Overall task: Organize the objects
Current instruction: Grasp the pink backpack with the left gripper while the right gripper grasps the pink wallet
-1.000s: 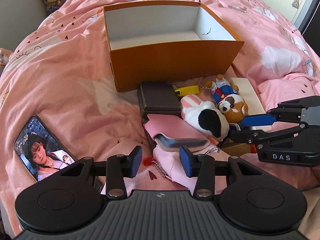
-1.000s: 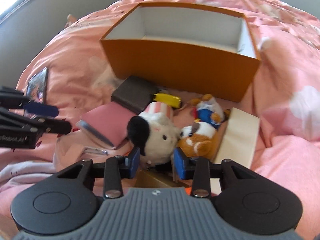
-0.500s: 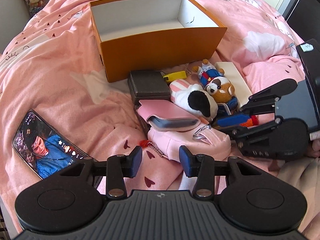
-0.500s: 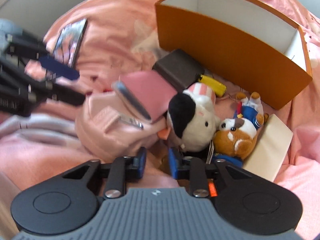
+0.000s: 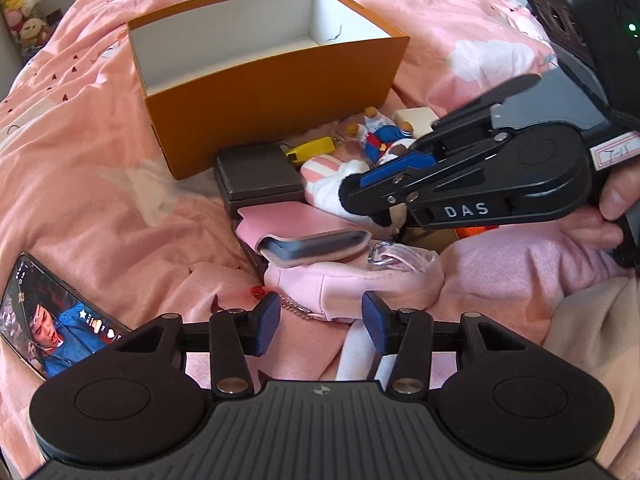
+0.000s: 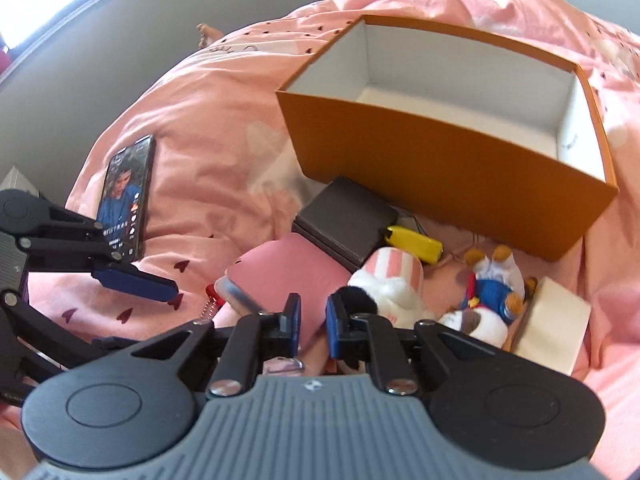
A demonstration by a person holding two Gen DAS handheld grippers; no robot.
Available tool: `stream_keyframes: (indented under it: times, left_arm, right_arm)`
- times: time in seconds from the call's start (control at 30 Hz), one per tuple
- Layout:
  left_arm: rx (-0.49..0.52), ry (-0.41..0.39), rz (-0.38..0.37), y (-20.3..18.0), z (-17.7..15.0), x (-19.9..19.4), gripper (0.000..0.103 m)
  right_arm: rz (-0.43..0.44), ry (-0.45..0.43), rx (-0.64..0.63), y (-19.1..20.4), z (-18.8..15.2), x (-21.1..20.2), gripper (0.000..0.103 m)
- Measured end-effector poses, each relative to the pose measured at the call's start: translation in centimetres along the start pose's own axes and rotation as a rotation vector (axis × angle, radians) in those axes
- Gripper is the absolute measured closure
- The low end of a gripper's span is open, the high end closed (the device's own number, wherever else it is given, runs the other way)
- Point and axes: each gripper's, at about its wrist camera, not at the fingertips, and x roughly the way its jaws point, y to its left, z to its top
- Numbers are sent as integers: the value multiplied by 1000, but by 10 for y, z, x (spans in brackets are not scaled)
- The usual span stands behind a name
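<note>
An empty orange box [image 5: 276, 92] [image 6: 448, 168] stands on the pink bed. In front of it lie a dark grey case [image 5: 256, 178] [image 6: 344, 220], a yellow item [image 5: 310, 148] [image 6: 414, 242], a pink-and-white plush [image 5: 328, 184] [image 6: 396, 280], a small bear doll [image 5: 380, 132] [image 6: 490, 280], a pink pouch with a grey edge [image 5: 312, 244] [image 6: 280, 268] and a pink bag [image 5: 352, 284]. My left gripper [image 5: 318, 322] is open and empty just short of the pink bag. My right gripper [image 6: 313, 324] [image 5: 360, 192] has a narrow gap, empty, beside the plush's black patch.
A phone [image 5: 44, 316] [image 6: 126, 196] with a lit screen lies on the bedding to the left. A cream block [image 5: 414, 118] [image 6: 554, 320] lies right of the bear doll. Rumpled pink blanket [image 5: 520, 264] lies to the right. Plush toys [image 5: 24, 20] sit beyond the bed.
My right gripper has narrowed its jaws and moved in over the pile to the plush. My left gripper stayed open and shifted a little.
</note>
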Motion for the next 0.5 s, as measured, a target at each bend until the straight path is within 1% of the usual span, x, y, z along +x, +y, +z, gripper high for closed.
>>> stream_keyframes:
  times: [0.07, 0.1, 0.17, 0.23, 0.3, 0.37, 0.43, 0.5]
  left_arm:
    - [13, 12, -38, 2, -2, -4, 43]
    - [28, 19, -46, 1, -3, -6, 39]
    - [89, 27, -33, -7, -5, -5, 39]
    - [129, 30, -27, -14, -3, 0, 38]
    - [147, 54, -16, -19, 0, 11, 36]
    - [177, 68, 6, -24, 1, 22, 35]
    - [208, 66, 19, -29, 1, 29, 35]
    - [217, 64, 31, -32, 3, 34, 35]
  right_arm:
    - [4, 35, -58, 3, 0, 3, 84]
    - [21, 62, -90, 4, -2, 4, 84]
    - [48, 109, -124, 5, -5, 10, 84]
    - [62, 138, -154, 8, -7, 15, 82]
    - [56, 142, -180, 10, -7, 17, 75]
    - [58, 145, -186, 10, -5, 18, 75]
    - [71, 143, -178, 9, -4, 20, 75]
    - [87, 135, -168, 8, -3, 21, 75]
